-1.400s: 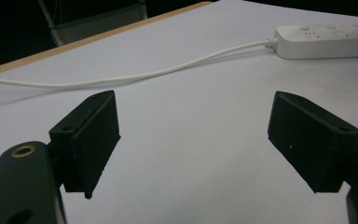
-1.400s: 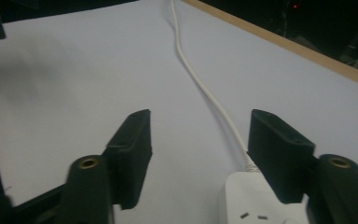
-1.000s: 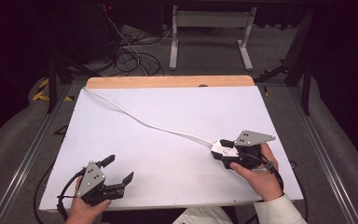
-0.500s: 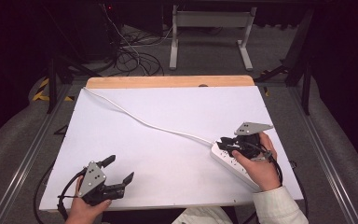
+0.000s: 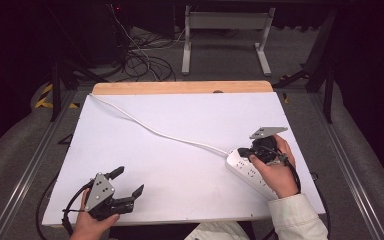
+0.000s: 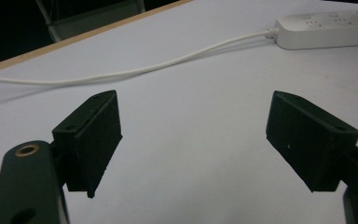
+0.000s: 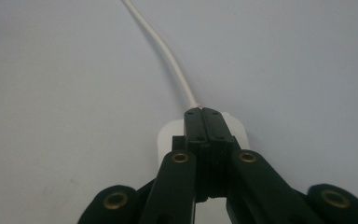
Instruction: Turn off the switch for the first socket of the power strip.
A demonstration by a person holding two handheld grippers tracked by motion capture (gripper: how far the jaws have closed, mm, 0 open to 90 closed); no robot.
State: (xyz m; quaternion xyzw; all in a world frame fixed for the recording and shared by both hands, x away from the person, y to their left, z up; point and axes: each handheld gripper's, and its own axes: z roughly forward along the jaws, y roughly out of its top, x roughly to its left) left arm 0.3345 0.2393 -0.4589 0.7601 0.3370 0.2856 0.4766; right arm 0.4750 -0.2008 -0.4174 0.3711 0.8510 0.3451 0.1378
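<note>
My right gripper [image 7: 203, 112] just snapped its jaws together with nothing between, right over the power strip [image 5: 250, 172]; I think I'll press it. My left gripper [image 6: 193, 135] waits wide open.

We see the power strip [image 7: 233, 128] mostly hidden under the right gripper [image 7: 203, 112] toward six o'clock; its cord [image 7: 165, 49] runs off the edge at twelve o'clock.

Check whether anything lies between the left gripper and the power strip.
Nothing visible does. The left gripper hovers open at the near left of the table; bare white surface runs from it to the power strip. The cord trails away beyond that path. The right gripper is shut over the strip's cord end.
</note>
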